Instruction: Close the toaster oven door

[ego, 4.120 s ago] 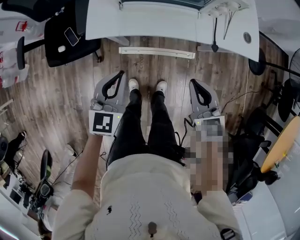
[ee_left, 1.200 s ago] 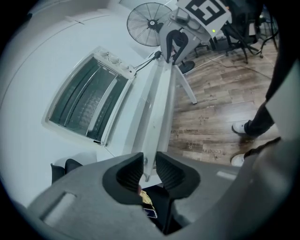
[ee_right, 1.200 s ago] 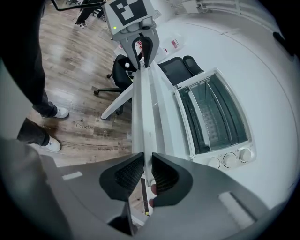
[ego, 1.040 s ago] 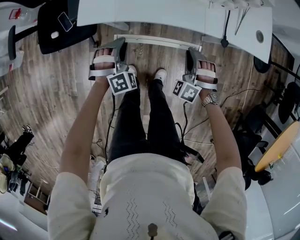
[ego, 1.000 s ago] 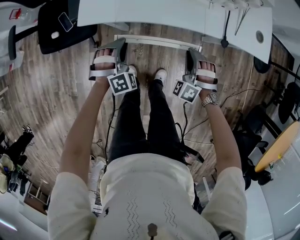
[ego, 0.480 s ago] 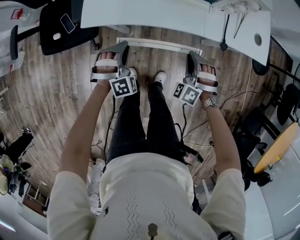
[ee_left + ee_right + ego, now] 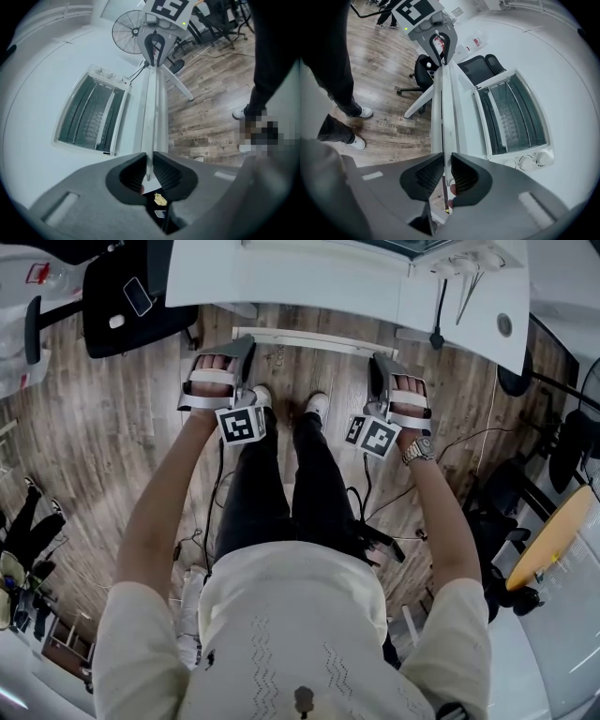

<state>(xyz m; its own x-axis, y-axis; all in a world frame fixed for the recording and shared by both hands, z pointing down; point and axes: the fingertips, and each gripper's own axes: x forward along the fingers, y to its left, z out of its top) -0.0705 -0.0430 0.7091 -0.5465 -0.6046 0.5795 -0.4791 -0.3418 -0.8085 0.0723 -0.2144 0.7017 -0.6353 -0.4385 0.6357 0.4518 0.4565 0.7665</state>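
raised left gripper [image 7: 150, 158], jaws just closing, and right gripper [image 7: 446, 161], both clamping white bar [image 7: 309, 339]

Toaster oven [image 7: 405, 246]: cut by the head view's top edge, only a glass sliver left.
Knobs [image 7: 526, 162]: markings too small to read.
Shoes [image 7: 257, 133]: blurred over in the left gripper view.
White bar [image 7: 151, 112]: between jaws of left gripper [image 7: 149, 171] and right gripper [image 7: 446, 174]; pad contact not discernible.

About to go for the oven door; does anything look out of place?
Yes: neither gripper is at the toaster oven. The left gripper and right gripper each pinch an end of the white bar fronting the table; the left's jaws have just been closing.
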